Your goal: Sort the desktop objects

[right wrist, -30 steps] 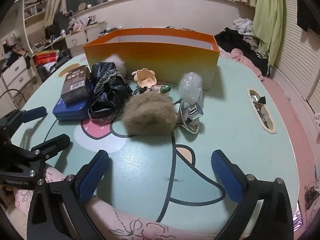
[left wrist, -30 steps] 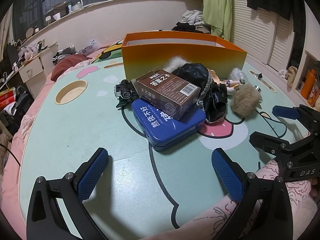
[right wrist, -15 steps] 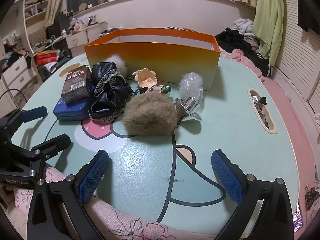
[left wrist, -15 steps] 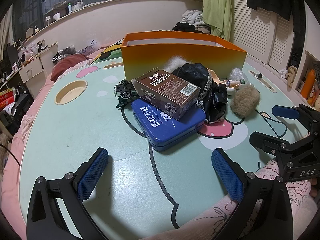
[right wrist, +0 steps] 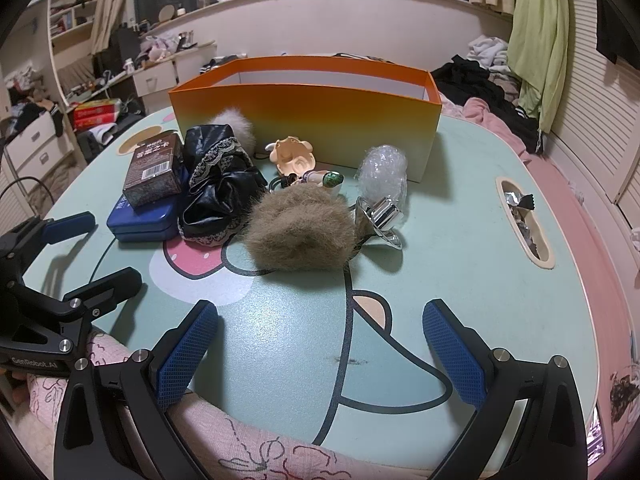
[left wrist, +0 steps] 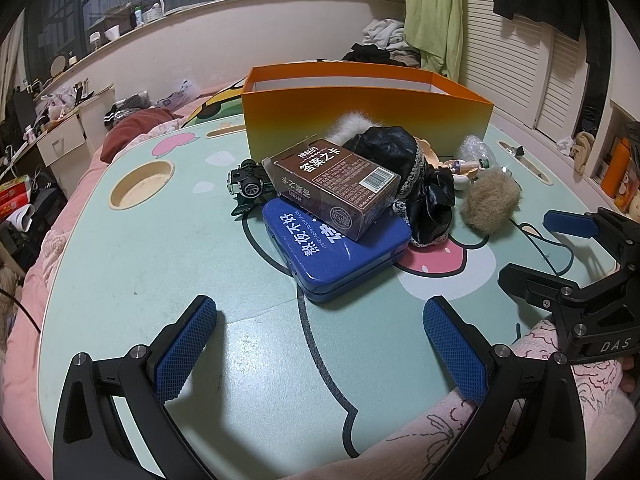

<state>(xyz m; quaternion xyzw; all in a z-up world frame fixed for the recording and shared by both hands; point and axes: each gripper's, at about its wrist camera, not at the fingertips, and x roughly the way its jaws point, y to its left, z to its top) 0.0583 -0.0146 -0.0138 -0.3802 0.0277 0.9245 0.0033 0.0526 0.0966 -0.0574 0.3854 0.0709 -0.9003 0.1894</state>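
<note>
Mint-green table (right wrist: 460,264) is carrying everything; nothing is sorted yet, by the look of it. Orange box (right wrist: 304,120) is standing open-topped at the far side, and what shows of its inside looks bare. The pile is sitting just in front of it.

Blue tin (left wrist: 340,248) is lying flat with the brown carton (left wrist: 336,184) resting tilted on top. Black lace cloth (right wrist: 220,184) is bunching beside them, touching the tan fur ball (right wrist: 298,232). Toy car (left wrist: 246,184) is sitting behind the tin. Bubble-wrap lump (right wrist: 384,176) and chrome clip (right wrist: 382,216) are lying right of the fur; a small figure (right wrist: 290,154) is lying near the box wall.

Left gripper (left wrist: 320,344) and right gripper (right wrist: 320,344) are both hanging over bare table at the near edge, jaws spread wide, gripping nothing.

Judging: this is the pre-reach stage. The next move is calling for one claw to advance, probably to the carton or fur ball, closing across its narrow side, then lifting clear over the box rim.
</note>
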